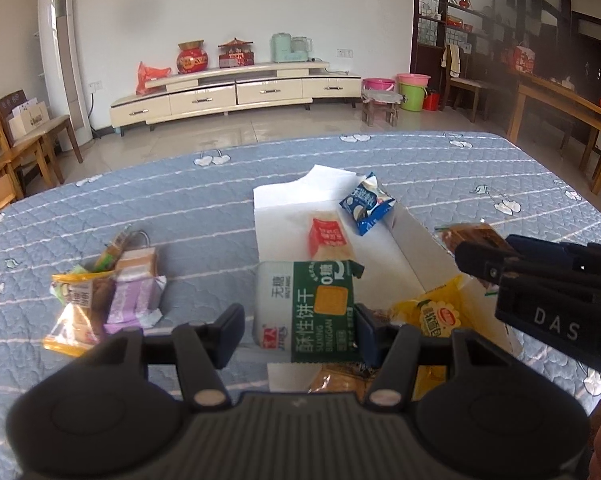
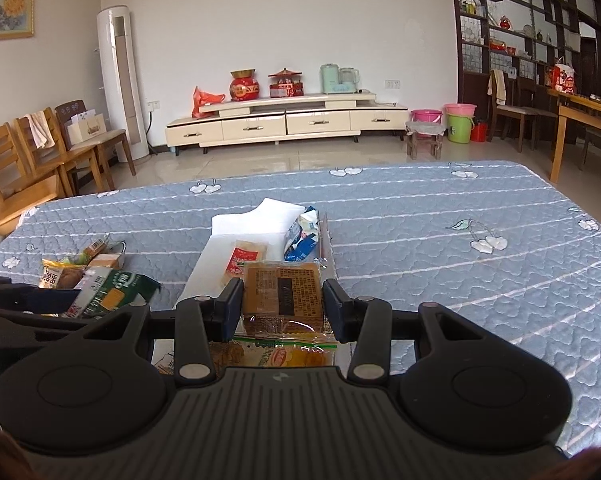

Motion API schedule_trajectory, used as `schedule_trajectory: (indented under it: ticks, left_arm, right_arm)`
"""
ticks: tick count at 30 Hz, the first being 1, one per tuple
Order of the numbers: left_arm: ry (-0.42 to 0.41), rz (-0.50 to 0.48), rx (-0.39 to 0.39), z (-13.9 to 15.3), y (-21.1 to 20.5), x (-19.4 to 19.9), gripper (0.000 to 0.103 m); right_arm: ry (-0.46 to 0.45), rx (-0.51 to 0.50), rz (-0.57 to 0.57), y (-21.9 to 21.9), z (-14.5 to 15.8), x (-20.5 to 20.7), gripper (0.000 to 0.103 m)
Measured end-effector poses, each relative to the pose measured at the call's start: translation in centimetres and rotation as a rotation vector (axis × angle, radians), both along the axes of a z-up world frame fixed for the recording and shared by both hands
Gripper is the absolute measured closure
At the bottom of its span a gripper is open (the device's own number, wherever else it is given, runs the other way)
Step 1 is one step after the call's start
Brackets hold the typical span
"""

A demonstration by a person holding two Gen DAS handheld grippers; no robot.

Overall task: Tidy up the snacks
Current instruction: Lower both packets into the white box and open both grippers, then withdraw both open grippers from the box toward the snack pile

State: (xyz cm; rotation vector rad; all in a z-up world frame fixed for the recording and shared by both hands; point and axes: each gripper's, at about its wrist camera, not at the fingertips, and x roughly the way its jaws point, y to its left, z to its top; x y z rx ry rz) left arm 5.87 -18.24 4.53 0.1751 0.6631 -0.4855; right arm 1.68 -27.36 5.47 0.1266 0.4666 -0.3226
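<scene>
Snack packet (image 1: 306,312) in each tongs

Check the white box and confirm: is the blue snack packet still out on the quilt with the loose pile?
No, the blue snack packet lies inside the white box, at its far right corner.

Left gripper (image 1: 296,330) points downward and away over the table, jaws part-spread with the green biscuit packet (image 1: 314,312) clamped between the pads; right gripper (image 2: 283,308) sits just to its right, tilted down more gently, both pads pressing the sides of a brown snack packet (image 2: 283,294); its dark fingers (image 1: 484,264) reach in at the left camera's right edge.
</scene>
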Motion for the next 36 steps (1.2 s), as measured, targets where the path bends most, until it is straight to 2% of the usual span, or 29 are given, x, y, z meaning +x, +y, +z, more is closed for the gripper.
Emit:
schedule_trajectory:
  ticks: [17,28,29,30,31,32,36]
  left_arm:
    - [0.054,-0.023,-0.008,-1.2,-3.5,3.8,0.045]
    - [0.103,-0.057,-0.046,-1.6,-4.5,4.6,0.046]
    - [0.111,-0.062,-0.058,-1.5,-4.4,4.6,0.045]
    - [0.118,-0.064,-0.065,-1.5,-4.4,4.5,0.039]
    - [0.121,-0.064,-0.069,-1.4,-4.4,4.4,0.031]
    - [0.117,-0.064,-0.072,-1.2,-4.3,4.2,0.028]
    - [0.105,-0.056,-0.069,-0.6,-3.6,3.5,0.022]
  right_arm:
    - [0.038,-0.002,0.003,-1.4,-0.4,4.8,0.05]
    - [0.042,0.002,-0.008,-2.7,-0.4,5.7,0.05]
    - [0.042,0.0,-0.012,-2.7,-0.3,5.7,0.049]
    - [0.043,-0.002,-0.016,-2.7,-0.4,5.7,0.049]
    - [0.043,-0.004,-0.021,-2.7,-0.3,5.7,0.046]
    - [0.04,-0.006,-0.029,-2.8,-0.3,5.4,0.036]
    - [0.024,-0.011,-0.047,-2.6,0.1,4.7,0.02]
